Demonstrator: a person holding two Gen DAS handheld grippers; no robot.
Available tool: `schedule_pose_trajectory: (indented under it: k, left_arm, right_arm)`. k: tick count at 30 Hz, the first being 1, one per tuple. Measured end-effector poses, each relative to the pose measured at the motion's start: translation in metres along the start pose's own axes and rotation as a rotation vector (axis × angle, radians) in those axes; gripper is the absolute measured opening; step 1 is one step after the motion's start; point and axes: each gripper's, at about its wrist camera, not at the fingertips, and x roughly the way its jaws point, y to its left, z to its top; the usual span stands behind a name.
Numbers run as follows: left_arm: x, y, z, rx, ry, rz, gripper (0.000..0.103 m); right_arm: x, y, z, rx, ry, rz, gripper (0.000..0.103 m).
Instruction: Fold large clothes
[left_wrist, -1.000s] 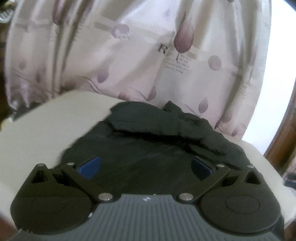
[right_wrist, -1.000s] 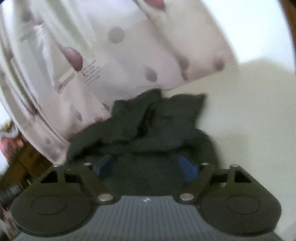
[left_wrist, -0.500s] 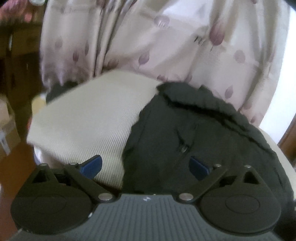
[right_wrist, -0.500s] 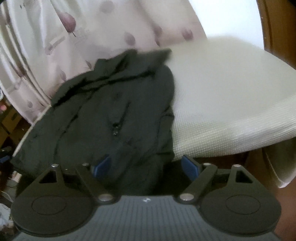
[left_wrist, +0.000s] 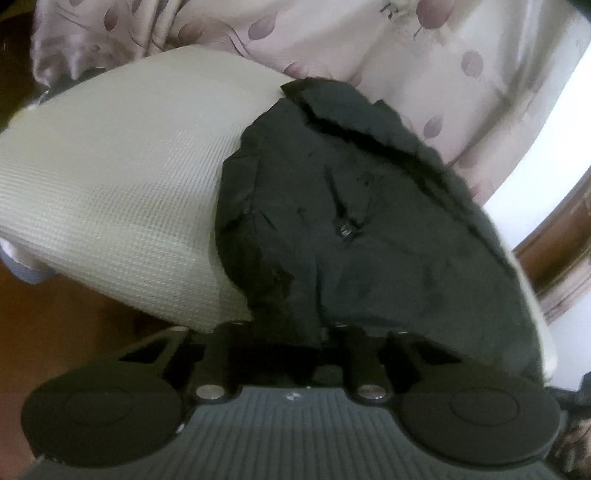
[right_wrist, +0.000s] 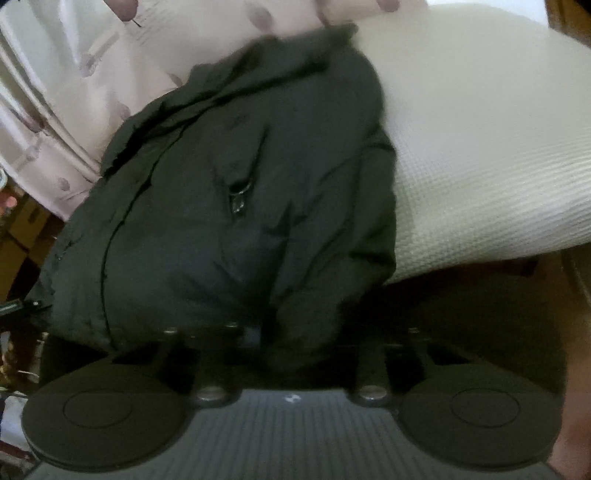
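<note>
Found the black jacket (left_wrist: 369, 221) lying spread on the counter (left_wrist: 110, 184), over a cream waffle-weave cover, with its collar end far off against the curtain (left_wrist: 332, 37) and its hem hanging just past the near edge. Noted a pale curtain printed with purple leaves, and a strip of brown wooden frame (left_wrist: 554, 258) off to the right in the left wrist view. Spotted a small metal zip pull (left_wrist: 345, 230) near the middle of the front panel, among soft creases.

Saw the left hand-held gripper (left_wrist: 286, 339) low at the near edge, at the jacket's left hem corner, jaws brought fully together with a bunch of dark fabric pinched between them. Made out bare cover to the left of that corner and brown floor (left_wrist: 55, 314) below it.

Saw the right hand-held gripper (right_wrist: 291, 343) at the opposite hem corner, jaws closing with a thick fold of the jacket between them; looked already pressed against the cloth, though the right wrist view was blurred and dark there. Kept bare cover on its right side and curtain on its left
</note>
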Motion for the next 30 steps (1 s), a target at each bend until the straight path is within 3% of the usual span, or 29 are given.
schedule_pose_trajectory:
  k: [3,6,11,18,23,30]
  left_arm:
    - [-0.018,-0.003,-0.002,-0.057,-0.072,-0.026,0.012]
    - [-0.043,-0.007,-0.005,-0.114,-0.142,-0.064,0.012]
    - [-0.085,-0.035,-0.013,-0.074,-0.233,-0.109,0.012]
    - [-0.140,-0.066,-0.026,-0.061,-0.285,-0.165,0.012]
    - [-0.165,-0.081,-0.006,-0.101,-0.372,-0.208,0.012]
    - [-0.148,-0.109,0.072,-0.059,-0.478,-0.217,0.012]
  right_arm:
    - [-0.010,-0.012,0.004,0.109,-0.024,0.104,0.011]
    - [-0.034,-0.014,0.001,0.180,-0.082,0.215,0.009]
    - [-0.071,-0.009,-0.005,0.247,-0.166,0.333,0.009]
    - [-0.110,-0.008,-0.012,0.316,-0.211,0.455,0.010]
    - [-0.130,-0.013,0.024,0.348,-0.252,0.516,0.010]
    - [-0.125,-0.011,0.115,0.322,-0.324,0.527,0.010]
